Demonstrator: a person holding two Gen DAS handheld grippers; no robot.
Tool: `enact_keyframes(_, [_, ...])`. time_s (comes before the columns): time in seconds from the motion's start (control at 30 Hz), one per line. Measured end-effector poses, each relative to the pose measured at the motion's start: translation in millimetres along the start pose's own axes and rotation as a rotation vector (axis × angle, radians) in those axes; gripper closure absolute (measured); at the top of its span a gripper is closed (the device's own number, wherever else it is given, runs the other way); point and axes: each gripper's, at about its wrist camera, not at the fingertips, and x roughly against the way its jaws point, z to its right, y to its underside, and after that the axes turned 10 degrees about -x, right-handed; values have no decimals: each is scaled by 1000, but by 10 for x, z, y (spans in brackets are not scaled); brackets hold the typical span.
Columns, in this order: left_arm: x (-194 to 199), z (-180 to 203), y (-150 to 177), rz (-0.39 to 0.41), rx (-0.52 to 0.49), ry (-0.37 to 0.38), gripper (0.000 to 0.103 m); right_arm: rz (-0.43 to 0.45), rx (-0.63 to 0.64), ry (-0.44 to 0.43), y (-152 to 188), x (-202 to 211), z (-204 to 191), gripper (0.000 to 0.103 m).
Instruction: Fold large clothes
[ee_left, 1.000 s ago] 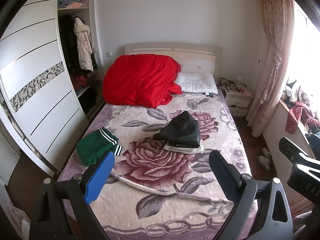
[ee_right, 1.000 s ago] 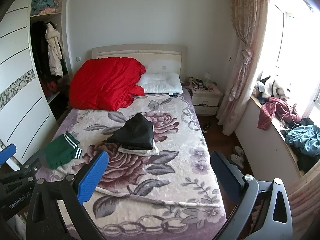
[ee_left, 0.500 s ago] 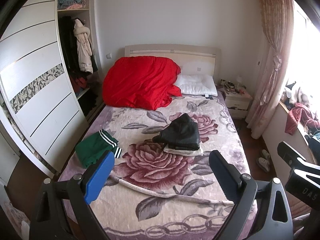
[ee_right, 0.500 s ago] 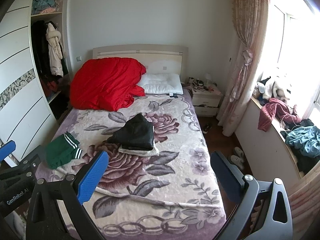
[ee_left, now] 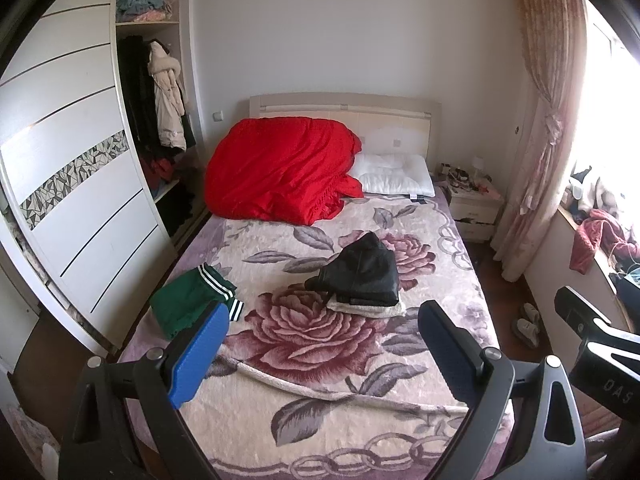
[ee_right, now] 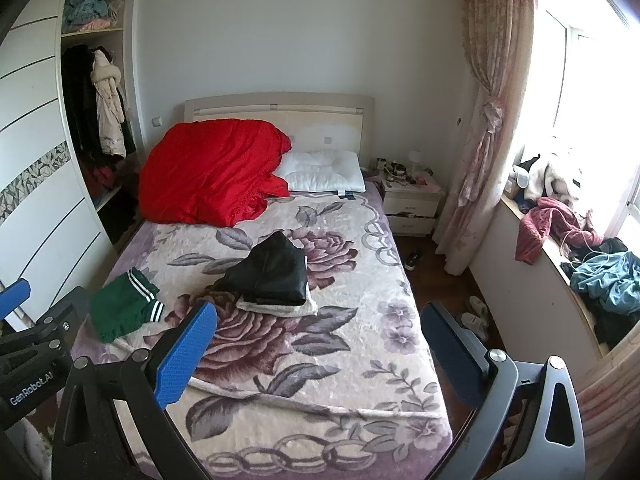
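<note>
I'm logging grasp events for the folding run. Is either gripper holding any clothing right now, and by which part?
Nothing is held. The left gripper and right gripper are both open and empty above the bed.

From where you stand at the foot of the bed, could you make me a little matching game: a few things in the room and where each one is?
Things:
1. red quilt
2. green garment
3. black garment
4. white pillow

Places:
A. middle of the bed, on a folded pale cloth
B. bed's wardrobe-side edge
C. by the headboard, wardrobe side
D. by the headboard, nightstand side

Pairs: 1-C, 2-B, 3-A, 4-D
</note>
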Motion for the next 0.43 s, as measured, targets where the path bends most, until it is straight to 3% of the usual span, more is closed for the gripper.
enact_keyframes(0.43, [-6,-39,-123,13,15,-18,7,3,2,-2,-13,-5,-12,0])
